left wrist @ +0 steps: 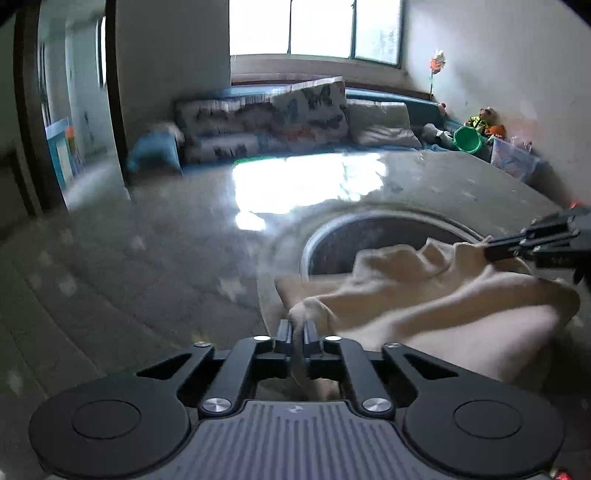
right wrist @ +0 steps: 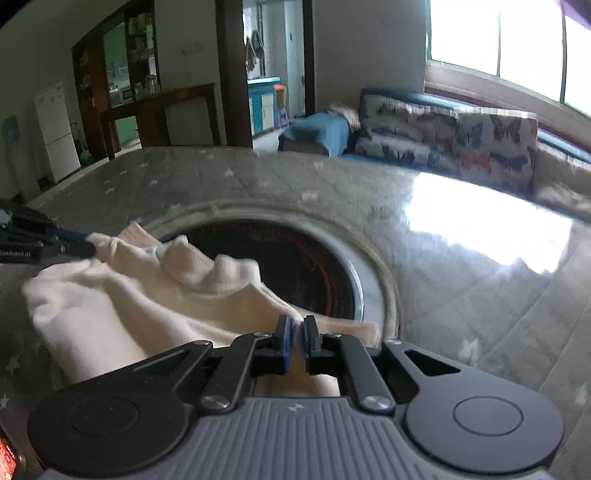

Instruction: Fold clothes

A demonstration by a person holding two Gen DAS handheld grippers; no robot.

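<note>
Cream cloth, which looks like a soft piece of clothing, is lying bunched up on a grey quilted surface with little white stars, and part of it is hanging over a big round hole with a metal rim. The left gripper is pinching one edge of the cloth, with its fingers closed tight on it. The right gripper is pinching another edge, and its fingers are closed tight on the cloth too. I think this is the start of a fold: both edges are being held, but the cloth is full of bumps and wrinkles and is not flat yet. The next move probably needs both hands pulling apart gently to make the cloth smooth, then laying it flat on the quilted part. The round hole is in the way, because the cloth could sag or slip down into it, so the cloth may need to go to one side first. Farther off, a sofa with butterfly cushions is sitting under a bright window. A green bucket and some toys are sitting in the corner, well apart from the cloth. Bright light is shining on the surface near the hole.
</note>
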